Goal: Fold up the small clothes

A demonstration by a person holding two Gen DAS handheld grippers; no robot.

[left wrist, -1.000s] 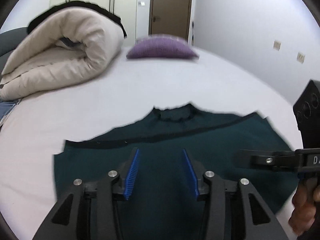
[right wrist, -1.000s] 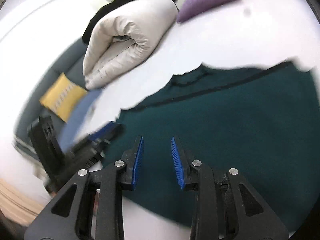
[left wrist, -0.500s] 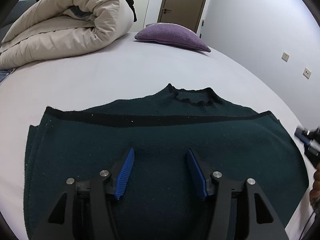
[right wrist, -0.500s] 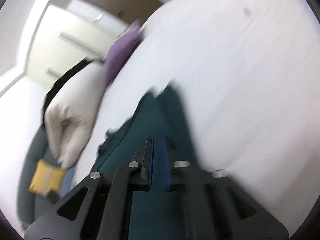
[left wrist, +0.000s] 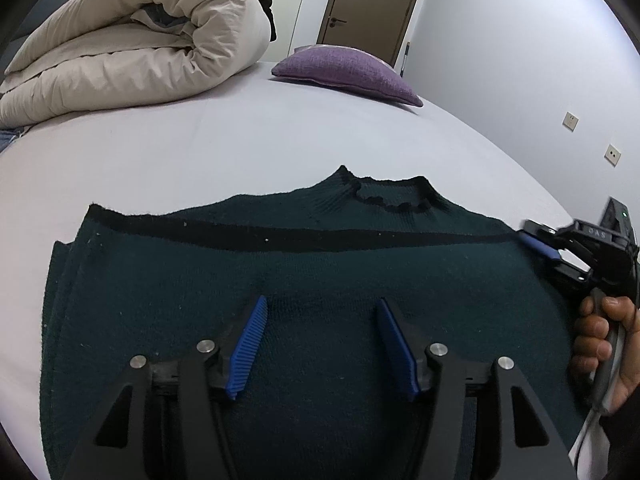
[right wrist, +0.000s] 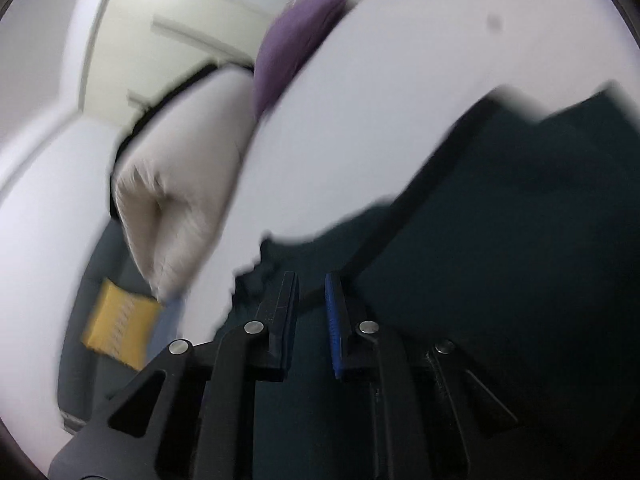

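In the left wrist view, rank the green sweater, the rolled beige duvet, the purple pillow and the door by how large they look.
Largest to smallest as they appear:
1. green sweater, though it lies nearest the camera
2. rolled beige duvet
3. purple pillow
4. door, about pillow-sized, being farthest away, so the last two are unsure

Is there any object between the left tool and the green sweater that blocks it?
Nothing visible does. The left tool hangs open right above the sweater, with only bare knit under it. The duvet and the pillow lie far back on the bed.
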